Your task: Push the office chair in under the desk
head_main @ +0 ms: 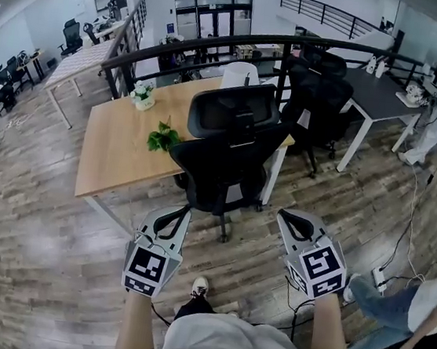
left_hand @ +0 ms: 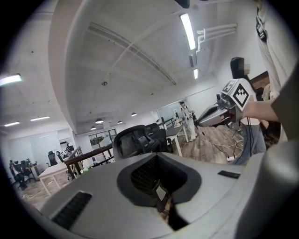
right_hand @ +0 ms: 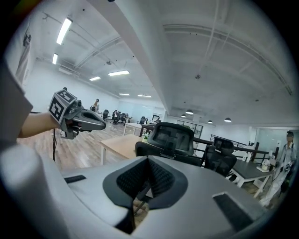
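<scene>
A black mesh office chair (head_main: pixel 225 151) stands at the near edge of a light wooden desk (head_main: pixel 119 150), its back toward me. The seat is partly under the desktop. My left gripper (head_main: pixel 175 215) and right gripper (head_main: pixel 287 218) are held side by side just short of the chair, apart from it, both shut with nothing between the jaws. In the left gripper view the chair (left_hand: pixel 135 140) is ahead and the right gripper (left_hand: pixel 198 122) shows at the right. In the right gripper view the chair (right_hand: pixel 173 137) is ahead and the left gripper (right_hand: pixel 103 125) shows at the left.
A small green plant (head_main: pixel 162 137) and a white flower pot (head_main: pixel 142 95) sit on the desk. More black chairs (head_main: pixel 320 87) stand by a dark desk (head_main: pixel 378 95) behind. Cables and a power strip (head_main: pixel 379 280) lie on the floor at right, near someone's leg (head_main: pixel 392 302).
</scene>
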Demonstrator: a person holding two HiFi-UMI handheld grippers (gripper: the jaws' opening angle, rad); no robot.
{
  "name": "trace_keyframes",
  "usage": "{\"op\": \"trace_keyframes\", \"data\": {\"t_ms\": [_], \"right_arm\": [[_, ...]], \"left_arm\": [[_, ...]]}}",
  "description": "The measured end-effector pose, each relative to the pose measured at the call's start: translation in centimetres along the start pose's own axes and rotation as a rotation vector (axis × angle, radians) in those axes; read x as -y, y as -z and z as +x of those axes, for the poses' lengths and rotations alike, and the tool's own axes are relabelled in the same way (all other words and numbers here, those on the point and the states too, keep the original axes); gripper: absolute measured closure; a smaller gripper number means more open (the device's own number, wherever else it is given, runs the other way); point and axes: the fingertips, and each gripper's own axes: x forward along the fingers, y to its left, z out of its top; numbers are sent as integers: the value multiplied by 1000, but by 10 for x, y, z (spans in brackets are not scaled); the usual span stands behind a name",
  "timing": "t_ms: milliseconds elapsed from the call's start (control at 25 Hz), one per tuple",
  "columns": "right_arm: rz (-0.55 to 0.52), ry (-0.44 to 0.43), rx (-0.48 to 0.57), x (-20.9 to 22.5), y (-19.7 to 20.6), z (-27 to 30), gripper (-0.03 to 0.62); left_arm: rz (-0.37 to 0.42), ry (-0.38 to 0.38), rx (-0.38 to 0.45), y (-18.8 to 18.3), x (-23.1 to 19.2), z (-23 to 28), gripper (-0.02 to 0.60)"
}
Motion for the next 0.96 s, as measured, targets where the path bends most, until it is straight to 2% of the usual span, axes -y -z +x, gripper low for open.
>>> {"op": "trace_keyframes", "data": {"t_ms": [960], "right_arm": [[14,-8,-1,16,2,12,576]], "left_arm": [[-13,12,-18,4,8,22,558]]}}
